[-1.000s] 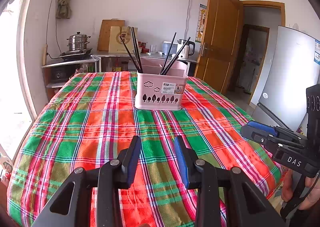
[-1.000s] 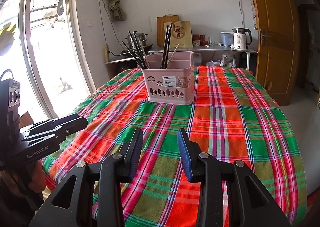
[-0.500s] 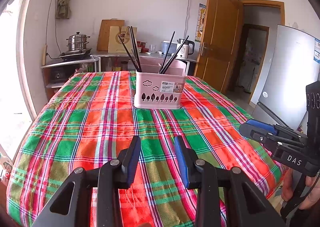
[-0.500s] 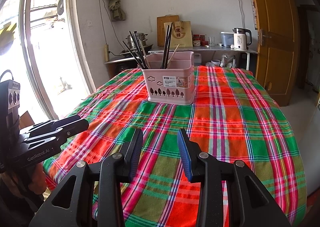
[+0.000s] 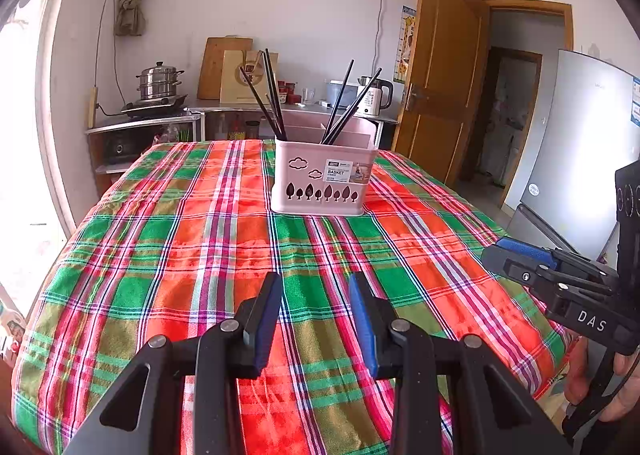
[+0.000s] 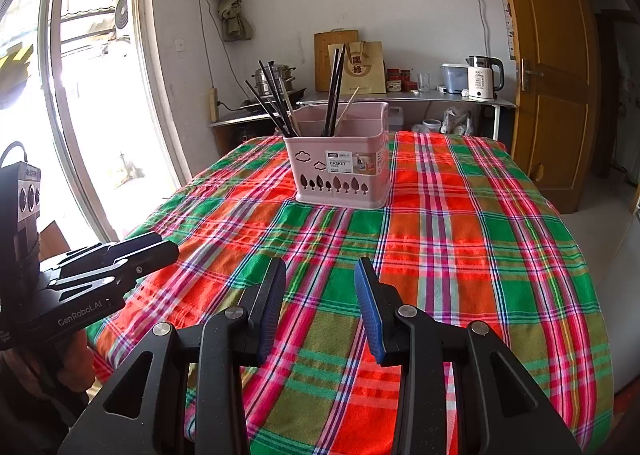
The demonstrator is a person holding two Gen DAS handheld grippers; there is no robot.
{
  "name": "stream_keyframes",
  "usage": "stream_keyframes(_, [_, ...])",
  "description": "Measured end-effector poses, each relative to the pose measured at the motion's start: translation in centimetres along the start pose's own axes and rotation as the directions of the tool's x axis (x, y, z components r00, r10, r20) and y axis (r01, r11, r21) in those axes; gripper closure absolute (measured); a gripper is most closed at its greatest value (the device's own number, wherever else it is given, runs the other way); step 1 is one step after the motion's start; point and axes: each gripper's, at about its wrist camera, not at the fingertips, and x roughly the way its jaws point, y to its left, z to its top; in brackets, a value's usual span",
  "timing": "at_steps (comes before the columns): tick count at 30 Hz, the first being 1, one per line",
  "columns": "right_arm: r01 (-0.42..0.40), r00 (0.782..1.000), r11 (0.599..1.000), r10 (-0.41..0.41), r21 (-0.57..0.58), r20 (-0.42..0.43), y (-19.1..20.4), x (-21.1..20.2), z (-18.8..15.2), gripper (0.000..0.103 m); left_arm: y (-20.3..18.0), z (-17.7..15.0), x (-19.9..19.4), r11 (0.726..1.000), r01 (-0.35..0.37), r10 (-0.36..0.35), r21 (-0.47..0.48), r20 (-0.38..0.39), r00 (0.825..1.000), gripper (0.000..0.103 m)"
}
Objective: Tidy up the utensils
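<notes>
A pink utensil basket (image 5: 324,179) (image 6: 344,171) stands upright near the far middle of the plaid-covered table (image 5: 200,255) (image 6: 460,255). Black chopsticks (image 5: 272,95) (image 6: 334,91) lean in its compartments, and a pale one (image 6: 347,109) shows in the right wrist view. My left gripper (image 5: 314,287) hovers open over the near part of the cloth, nothing between its blue pads. My right gripper (image 6: 320,275) is open too, empty, well short of the basket. Each gripper appears at the side of the other's view: right gripper (image 5: 496,251), left gripper (image 6: 168,247).
Behind the table runs a counter with a steamer pot (image 5: 158,85), a cutting board (image 5: 220,67), a paper bag (image 6: 362,69) and a kettle (image 6: 482,79). A wooden door (image 5: 440,71) and a fridge (image 5: 580,159) stand to the right, a window (image 6: 80,95) to the left.
</notes>
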Motion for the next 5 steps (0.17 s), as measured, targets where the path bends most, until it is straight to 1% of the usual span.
stream_keyframes(5, [0.0,1.0,1.0,0.0,0.0,0.0,0.01,0.01,-0.03,0.066,0.01,0.0,-0.05,1.0,0.002,-0.002,-0.002,0.002,1.0,0.068])
